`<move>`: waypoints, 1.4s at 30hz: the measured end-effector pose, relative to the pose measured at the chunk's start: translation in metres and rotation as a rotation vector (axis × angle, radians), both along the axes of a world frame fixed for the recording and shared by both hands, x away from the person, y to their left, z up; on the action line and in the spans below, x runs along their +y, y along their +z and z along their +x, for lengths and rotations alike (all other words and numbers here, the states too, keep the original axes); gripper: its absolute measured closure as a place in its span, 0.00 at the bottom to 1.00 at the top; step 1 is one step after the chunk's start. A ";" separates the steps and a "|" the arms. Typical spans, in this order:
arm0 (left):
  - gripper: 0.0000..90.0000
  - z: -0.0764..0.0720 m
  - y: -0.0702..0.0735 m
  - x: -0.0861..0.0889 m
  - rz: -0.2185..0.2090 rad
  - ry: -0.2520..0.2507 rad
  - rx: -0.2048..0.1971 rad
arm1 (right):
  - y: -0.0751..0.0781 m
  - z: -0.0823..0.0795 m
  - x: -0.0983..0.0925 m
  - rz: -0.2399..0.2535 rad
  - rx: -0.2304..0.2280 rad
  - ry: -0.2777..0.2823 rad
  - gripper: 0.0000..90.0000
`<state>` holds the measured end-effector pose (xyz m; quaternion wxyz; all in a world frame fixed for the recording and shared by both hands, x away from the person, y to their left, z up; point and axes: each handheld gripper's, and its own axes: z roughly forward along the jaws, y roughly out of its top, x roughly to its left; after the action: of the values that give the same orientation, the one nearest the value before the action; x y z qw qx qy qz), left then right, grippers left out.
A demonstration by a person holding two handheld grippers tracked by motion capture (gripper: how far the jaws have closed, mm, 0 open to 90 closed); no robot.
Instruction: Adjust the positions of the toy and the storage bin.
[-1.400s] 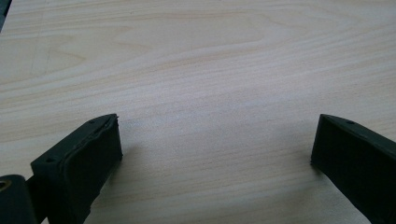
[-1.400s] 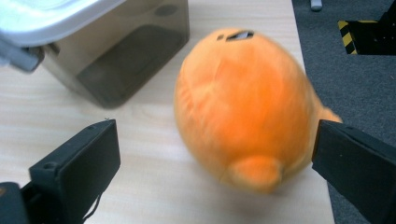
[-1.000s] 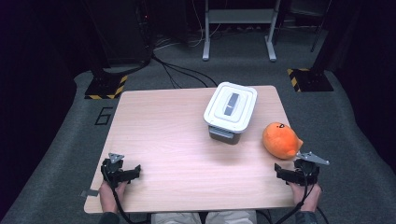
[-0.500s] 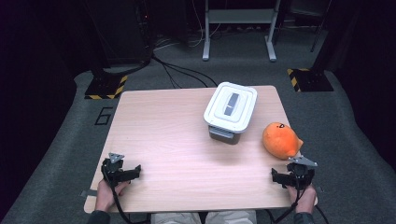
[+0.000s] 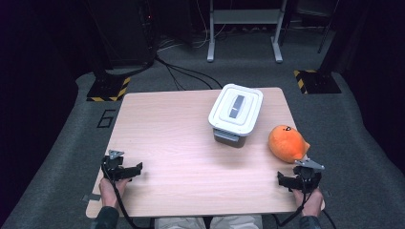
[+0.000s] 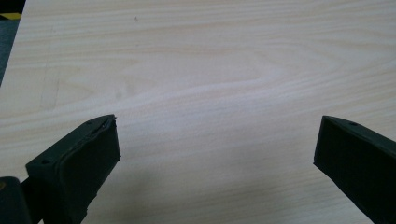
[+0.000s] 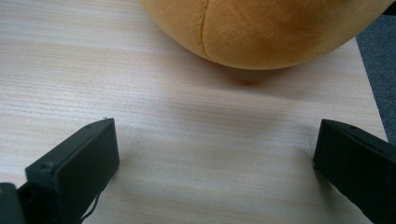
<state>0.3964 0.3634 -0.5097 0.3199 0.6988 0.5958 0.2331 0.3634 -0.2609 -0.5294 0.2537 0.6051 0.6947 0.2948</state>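
Grippers rest at the near table corners: the left gripper (image 5: 125, 171) and right gripper (image 5: 292, 181), jaws apart, empty. An orange plush toy (image 5: 286, 142) lies just beyond the right one; its gripper view reveals the seam (image 7: 203, 28). A white lidded box (image 5: 236, 112) sits mid-table (image 5: 167, 129).

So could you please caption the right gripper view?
Open right tool low over the table, just short of the orange plush toy.
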 end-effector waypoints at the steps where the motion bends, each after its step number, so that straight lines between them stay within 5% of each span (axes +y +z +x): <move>1: 0.00 0.000 0.000 0.000 0.000 0.000 0.000 | 0.000 0.000 0.000 0.000 0.000 0.000 0.00; 6: 0.00 0.009 0.017 -0.001 -0.100 -0.050 -0.004 | 0.000 0.001 0.001 0.004 -0.002 -0.012 0.00; 10: 0.00 0.015 0.028 -0.004 -0.111 -0.079 -0.010 | 0.000 0.002 0.001 0.003 -0.005 -0.011 0.00; 20: 0.02 0.041 0.061 -0.034 -0.079 -0.177 -0.034 | 0.000 0.001 0.001 0.003 -0.004 -0.010 0.00; 42: 0.01 0.084 0.095 -0.101 -0.055 -0.321 -0.055 | 0.000 0.002 0.000 0.009 -0.004 -0.009 0.00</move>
<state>0.4808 0.2621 -0.4143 0.3885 0.7692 0.4737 0.1817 0.3650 -0.2610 -0.5296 0.2537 0.6089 0.6899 0.2981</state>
